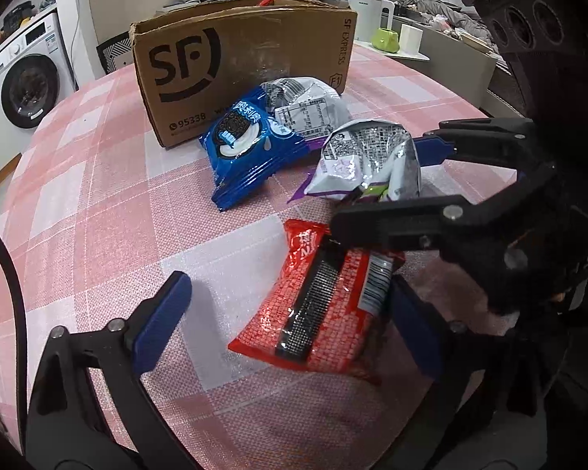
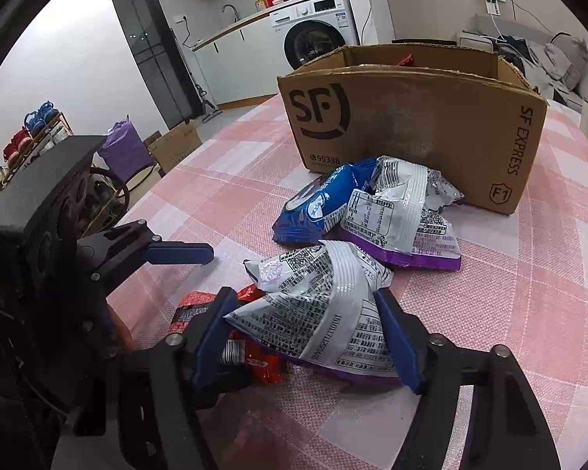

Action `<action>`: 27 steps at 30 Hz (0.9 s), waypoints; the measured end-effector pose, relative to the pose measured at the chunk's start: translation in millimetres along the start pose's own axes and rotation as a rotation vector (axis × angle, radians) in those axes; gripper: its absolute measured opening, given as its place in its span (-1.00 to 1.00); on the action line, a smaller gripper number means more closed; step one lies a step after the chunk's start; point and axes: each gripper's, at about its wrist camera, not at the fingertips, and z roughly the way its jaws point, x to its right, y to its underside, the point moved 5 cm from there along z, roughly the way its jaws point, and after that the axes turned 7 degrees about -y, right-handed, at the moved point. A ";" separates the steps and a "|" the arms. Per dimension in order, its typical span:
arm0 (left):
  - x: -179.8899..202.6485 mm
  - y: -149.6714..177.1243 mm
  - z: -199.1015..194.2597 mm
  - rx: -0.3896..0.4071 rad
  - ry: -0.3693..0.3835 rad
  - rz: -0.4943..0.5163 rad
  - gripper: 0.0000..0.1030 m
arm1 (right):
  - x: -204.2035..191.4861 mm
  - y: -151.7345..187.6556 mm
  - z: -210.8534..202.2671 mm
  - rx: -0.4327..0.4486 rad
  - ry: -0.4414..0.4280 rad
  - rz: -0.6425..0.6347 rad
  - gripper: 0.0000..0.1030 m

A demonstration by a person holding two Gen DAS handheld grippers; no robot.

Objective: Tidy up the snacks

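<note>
A brown SF cardboard box (image 1: 247,62) stands open at the back of the pink checked table (image 1: 98,180); it also shows in the right wrist view (image 2: 411,125). Before it lie a blue cookie pack (image 1: 247,145), a silver-purple pack (image 1: 313,105) and a red pack (image 1: 325,305). My left gripper (image 1: 290,305) is open, its fingers either side of the red pack, which lies on the table. My right gripper (image 2: 305,337) has its fingers against both sides of a second silver-purple pack (image 2: 325,313), crumpling it; this pack shows in the left wrist view (image 1: 372,160). The red pack (image 2: 254,356) lies partly under it.
A red snack pokes out of the box (image 2: 405,60). A white kettle (image 1: 372,9) and a green cup (image 1: 388,39) stand behind the table. A washing machine (image 2: 313,35) and a sofa (image 2: 560,58) are in the background.
</note>
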 end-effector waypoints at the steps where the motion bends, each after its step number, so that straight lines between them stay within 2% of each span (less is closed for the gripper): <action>1: 0.0 -0.1 -1.5 0.005 0.007 0.003 0.66 | 0.7 0.2 -2.0 0.004 0.003 0.002 0.31; 3: 0.3 0.2 -4.7 0.012 0.024 0.004 0.38 | 3.1 2.4 -7.7 0.015 -0.002 0.015 0.29; 5: -0.9 0.1 -6.5 0.020 0.039 -0.002 0.22 | 5.9 2.9 -9.6 0.025 -0.004 0.029 0.28; 8: -2.9 -0.2 -8.8 0.027 0.047 -0.013 -0.12 | 8.5 2.2 -15.3 0.044 -0.016 0.046 0.28; 11: -5.3 -1.1 -11.1 0.034 0.073 -0.042 -0.19 | 10.4 0.0 -21.3 0.068 -0.031 0.056 0.28; 17: -12.7 -7.3 -19.1 0.074 0.082 -0.088 -0.19 | 17.7 0.0 -32.7 0.098 -0.042 0.089 0.28; 27: -33.1 -24.0 -39.1 0.169 0.051 -0.169 -0.19 | 15.8 -5.1 -56.5 0.175 -0.050 0.082 0.27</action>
